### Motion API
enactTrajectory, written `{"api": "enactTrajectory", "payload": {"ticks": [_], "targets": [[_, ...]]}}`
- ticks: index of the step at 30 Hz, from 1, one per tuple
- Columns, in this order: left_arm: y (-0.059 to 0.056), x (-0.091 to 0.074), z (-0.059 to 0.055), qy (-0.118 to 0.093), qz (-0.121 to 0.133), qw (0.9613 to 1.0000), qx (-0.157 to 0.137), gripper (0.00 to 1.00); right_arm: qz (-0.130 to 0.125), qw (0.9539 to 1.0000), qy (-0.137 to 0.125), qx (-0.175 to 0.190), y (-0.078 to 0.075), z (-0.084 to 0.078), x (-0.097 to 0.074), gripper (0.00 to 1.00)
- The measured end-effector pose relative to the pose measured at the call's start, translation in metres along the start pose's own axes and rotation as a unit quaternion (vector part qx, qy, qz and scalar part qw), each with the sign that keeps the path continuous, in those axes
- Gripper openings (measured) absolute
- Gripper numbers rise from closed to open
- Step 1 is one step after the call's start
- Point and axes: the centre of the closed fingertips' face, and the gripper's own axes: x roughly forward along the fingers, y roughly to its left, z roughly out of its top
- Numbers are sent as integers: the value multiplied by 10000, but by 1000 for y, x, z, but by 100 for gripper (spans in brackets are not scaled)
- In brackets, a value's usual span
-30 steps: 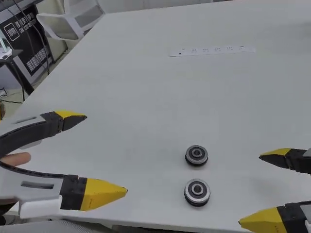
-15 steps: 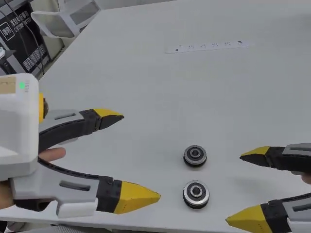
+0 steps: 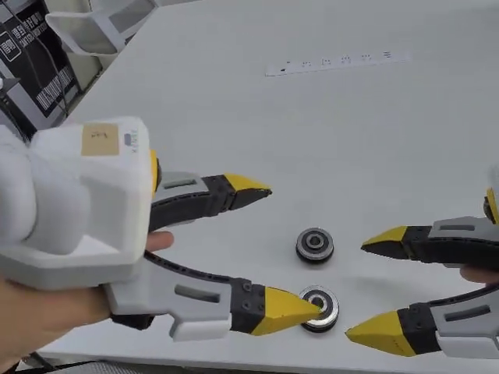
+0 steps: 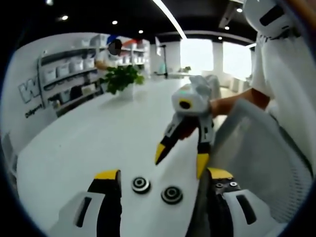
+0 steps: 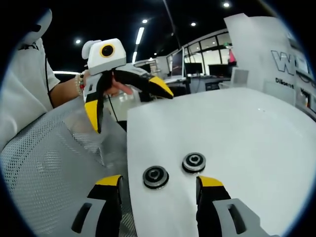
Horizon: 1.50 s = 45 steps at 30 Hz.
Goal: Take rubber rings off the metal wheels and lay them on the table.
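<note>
Far metal wheel, near metal wheel, lying flat, just apart, rubber rings seemingly on

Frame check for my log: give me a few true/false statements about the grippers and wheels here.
1. The near wheel and the far wheel both lie on the table. True.
2. The left gripper is shut on a wheel. False: its jaws stand open and hold nothing.
3. The right gripper is open. True.
4. The power strip lies between the two wheels. False: it lies far beyond them on the table.
</note>
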Motion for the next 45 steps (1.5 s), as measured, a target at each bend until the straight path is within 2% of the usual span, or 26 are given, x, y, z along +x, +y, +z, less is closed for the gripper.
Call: {"api": "enactTrajectory", "payload": {"ticks": [4,8,12,15,18,25,28,33,35,36,38,41,45], "targets": [[2,8,-4,52,-96,9999,6,68,40,10000,14,-52,-2,-3,4,53],[-2,16,-9,181,-264,9994,116,62,93,9999,2,-101,-1,-4,7,49],[-5,26,-12,191,-394,9989,172,56,170,9997,4,-175,2,-6,13,44],[-9,32,-19,311,-598,9972,321,54,232,9995,59,-225,3,-10,17,42],[-5,38,-28,435,-535,9966,456,51,244,9991,166,-296,3,-15,21,39],[-10,46,-43,574,-767,9927,734,40,302,9985,225,-404,6,-20,25,34],[-12,51,-51,607,-844,9925,651,36,322,9982,245,-450,5,-21,27,32],[-16,58,-62,680,-909,9911,695,31,339,9977,269,-521,6,-22,30,30],[-13,59,-63,640,-785,9936,502,27,327,9977,265,-522,6,-23,30,29],[-13,61,-62,516,-717,9958,246,26,315,9978,272,-517,5,-23,30,28],[-18,60,-68,627,-937,9931,329,24,295,9978,291,-510,4,-25,31,28],[-16,60,-72,670,-852,9932,418,21,277,9979,270,-517,4,-25,31,25],[-17,59,-77,691,-868,9937,168,20,267,9979,254,-526,3,-25,31,23]]}}
